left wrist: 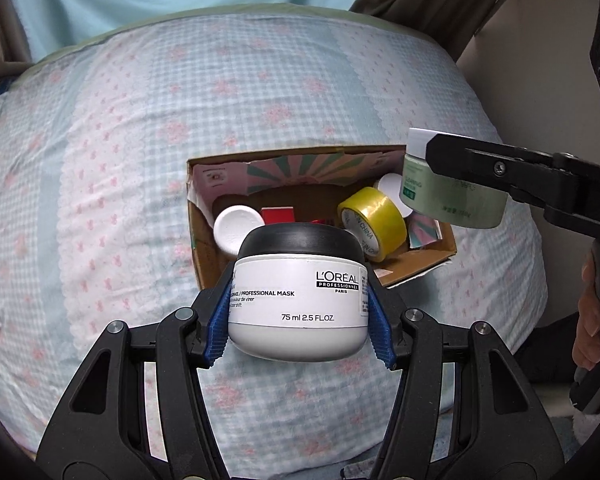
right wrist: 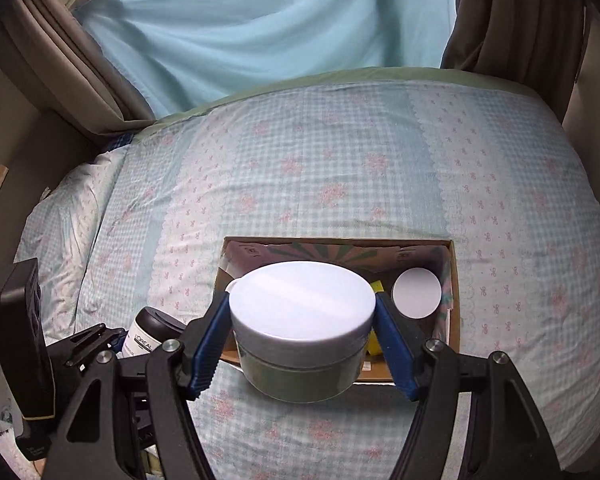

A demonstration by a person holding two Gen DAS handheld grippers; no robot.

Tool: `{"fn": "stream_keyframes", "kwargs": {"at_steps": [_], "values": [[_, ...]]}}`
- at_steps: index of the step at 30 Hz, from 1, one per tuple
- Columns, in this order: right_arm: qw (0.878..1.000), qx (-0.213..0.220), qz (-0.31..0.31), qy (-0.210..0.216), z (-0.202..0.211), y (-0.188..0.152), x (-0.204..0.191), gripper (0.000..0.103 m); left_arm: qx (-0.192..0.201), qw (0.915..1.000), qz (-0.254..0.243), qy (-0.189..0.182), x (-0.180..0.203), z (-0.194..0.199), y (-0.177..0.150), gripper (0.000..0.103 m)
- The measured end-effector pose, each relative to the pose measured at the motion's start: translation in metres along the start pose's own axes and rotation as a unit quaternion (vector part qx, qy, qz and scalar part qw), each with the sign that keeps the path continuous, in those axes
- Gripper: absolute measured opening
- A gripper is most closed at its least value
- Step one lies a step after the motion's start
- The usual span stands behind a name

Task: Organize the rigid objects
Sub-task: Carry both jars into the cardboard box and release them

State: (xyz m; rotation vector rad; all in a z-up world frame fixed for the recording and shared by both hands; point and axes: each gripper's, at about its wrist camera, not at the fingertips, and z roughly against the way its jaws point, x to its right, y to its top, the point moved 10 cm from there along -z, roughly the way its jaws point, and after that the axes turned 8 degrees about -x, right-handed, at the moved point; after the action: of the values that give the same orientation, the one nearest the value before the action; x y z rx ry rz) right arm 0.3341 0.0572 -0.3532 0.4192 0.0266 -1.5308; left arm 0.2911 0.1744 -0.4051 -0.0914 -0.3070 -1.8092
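Two jars hang over the open brown cardboard box (left wrist: pixel 420 268) at centre frame on the checked floral bedspread (left wrist: pixel 120 160). Our right gripper (right wrist: pixel 304 340) clamps the white-lidded green jar (right wrist: pixel 300 344); our left gripper (left wrist: pixel 298 320) clamps the black-lidded white L'ORÉAL "Professional Mask, 75 ml" jar (left wrist: pixel 298 300). Next, we judge, lowering each inside, beside the yellow tape roll (left wrist: pixel 372 220).

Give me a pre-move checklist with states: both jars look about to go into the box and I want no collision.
1. Left gripper clamped on the white L'Oreal jar with black lid: ok.
2. Right gripper clamped on the green jar with white lid: ok.
3. Open cardboard box reachable on the bed: ok.
4. Free floor space in the box beside the yellow tape roll: cannot tell.
5. The two grippers apart from each other: ok.
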Motion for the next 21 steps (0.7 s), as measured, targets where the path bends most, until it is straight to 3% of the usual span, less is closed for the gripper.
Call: {"fn": "stream_keyframes", "kwargs": {"at_steps": [4,12,21], "values": [[0.999,-0.040,0.007,-0.002,-0.042,0.014,0.005,0.065,-0.033,0.9992,-0.023,0.007,0.002,-0.034,0.016,0.054],[0.993,-0.113,-0.020,0.022,-0.115,0.029,0.034,0.065,-0.080,0.9968,-0.006,0.008,-0.003,-0.090,0.048,0.054],[0.988,-0.140,-0.044,0.053,-0.143,0.037,0.054,0.065,-0.117,0.9929,0.013,0.009,-0.004,-0.125,0.057,0.054]]}}
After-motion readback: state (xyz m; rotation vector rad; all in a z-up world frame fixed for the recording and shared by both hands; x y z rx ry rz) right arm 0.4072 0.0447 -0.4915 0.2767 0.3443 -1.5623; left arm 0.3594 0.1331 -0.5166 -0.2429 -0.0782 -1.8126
